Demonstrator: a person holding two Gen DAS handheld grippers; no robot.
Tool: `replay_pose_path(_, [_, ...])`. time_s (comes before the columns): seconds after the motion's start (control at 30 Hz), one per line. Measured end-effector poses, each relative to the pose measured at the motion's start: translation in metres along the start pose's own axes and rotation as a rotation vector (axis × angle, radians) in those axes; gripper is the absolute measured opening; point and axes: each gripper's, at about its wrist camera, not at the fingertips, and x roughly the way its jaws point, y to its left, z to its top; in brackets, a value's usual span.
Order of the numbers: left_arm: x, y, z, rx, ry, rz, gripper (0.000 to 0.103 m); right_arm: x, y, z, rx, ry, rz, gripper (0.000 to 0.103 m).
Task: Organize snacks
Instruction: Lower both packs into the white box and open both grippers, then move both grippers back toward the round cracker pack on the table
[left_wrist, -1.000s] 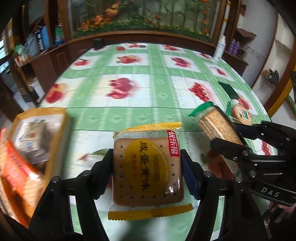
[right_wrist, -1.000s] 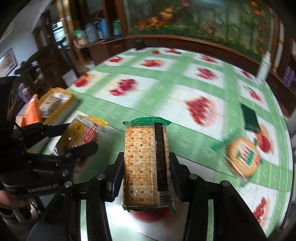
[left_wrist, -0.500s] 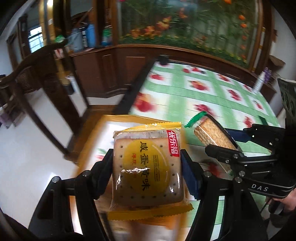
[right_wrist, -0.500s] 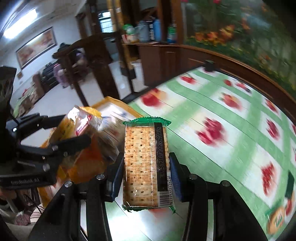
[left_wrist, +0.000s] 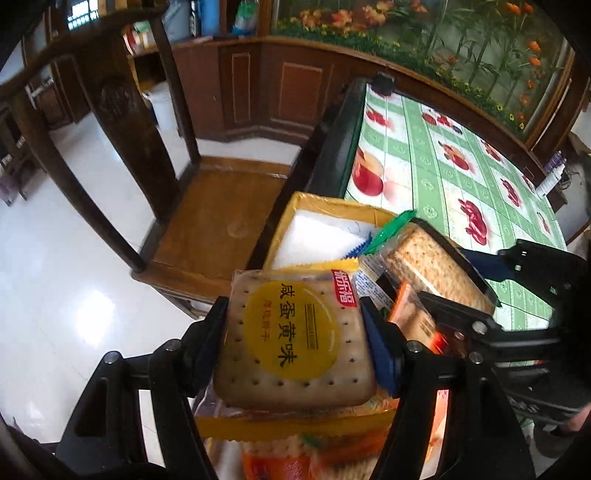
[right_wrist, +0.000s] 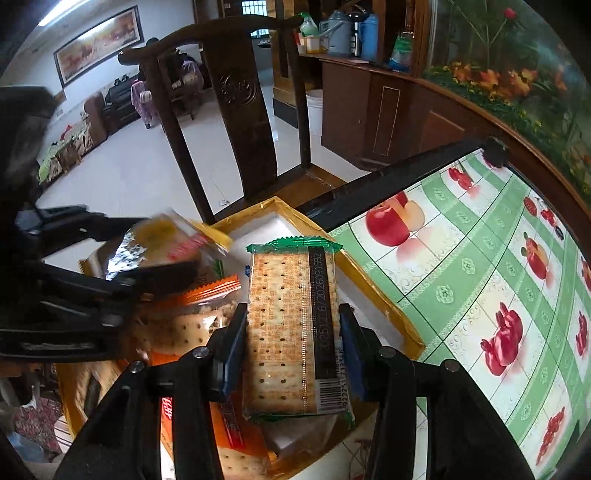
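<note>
My left gripper (left_wrist: 295, 328) is shut on a yellow-wrapped square cracker pack (left_wrist: 291, 339) and holds it over a yellow-rimmed box (left_wrist: 325, 203). My right gripper (right_wrist: 291, 325) is shut on a green-wrapped cracker pack (right_wrist: 291, 328) and holds it over the same box (right_wrist: 373, 280). The box sits at the table's left edge and holds several snack packs, among them an orange-wrapped one (right_wrist: 207, 295). The green pack (left_wrist: 428, 262) and right gripper show at the right in the left wrist view; the yellow pack (right_wrist: 162, 247) and left gripper show at the left in the right wrist view.
The table has a green checked cloth with fruit prints (right_wrist: 480, 280) and a dark edge (left_wrist: 332, 147). A dark wooden chair (left_wrist: 207, 214) stands close beside the box (right_wrist: 240, 110). Wooden cabinets (left_wrist: 280, 92) line the far wall.
Both grippers have swung left from over the table to above the box, each still holding its pack. The box and the chair have come into full view.
</note>
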Motion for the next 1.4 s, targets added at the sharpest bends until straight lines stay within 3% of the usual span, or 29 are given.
replay_pose_path(0.1, [0.004, -0.005, 0.001, 0.009, 0.000, 0.010, 0.071, -0.009, -0.008, -0.002, 0.042, -0.025, 0.001, 0.068])
replay_pose_path(0.13, [0.005, -0.005, 0.002, -0.004, 0.004, 0.006, 0.073, -0.012, -0.011, -0.004, 0.065, -0.037, 0.032, 0.070])
replay_pose_path(0.23, [0.003, -0.002, 0.002, -0.037, 0.001, -0.010, 0.075, -0.018, -0.021, -0.009, 0.122, -0.055, 0.102, 0.070])
replay_pose_path(0.37, [-0.010, 0.000, 0.003, -0.073, -0.044, -0.027, 0.079, -0.025, -0.026, -0.019, 0.135, -0.063, 0.064, 0.070])
replay_pose_path(0.5, [-0.020, -0.015, 0.002, -0.038, -0.080, -0.002, 0.085, -0.037, -0.032, -0.038, 0.148, -0.066, 0.056, 0.072])
replay_pose_path(0.63, [-0.010, -0.029, 0.000, 0.000, -0.054, 0.010, 0.088, -0.051, -0.045, -0.059, 0.180, -0.069, 0.040, 0.072])
replay_pose_path(0.73, [0.000, -0.032, -0.004, -0.014, 0.002, -0.023, 0.088, -0.063, -0.057, -0.074, 0.211, -0.078, 0.025, 0.072])
replay_pose_path(0.9, [-0.024, -0.038, -0.004, 0.007, -0.091, 0.062, 0.088, -0.084, -0.075, -0.094, 0.262, -0.117, 0.016, 0.072])
replay_pose_path(1.17, [-0.058, -0.107, -0.016, 0.181, -0.241, 0.126, 0.088, -0.106, -0.105, -0.129, 0.348, -0.154, -0.021, 0.073])
replay_pose_path(1.4, [-0.048, -0.183, -0.031, 0.286, -0.279, 0.083, 0.090, -0.127, -0.127, -0.163, 0.411, -0.169, -0.090, 0.075])
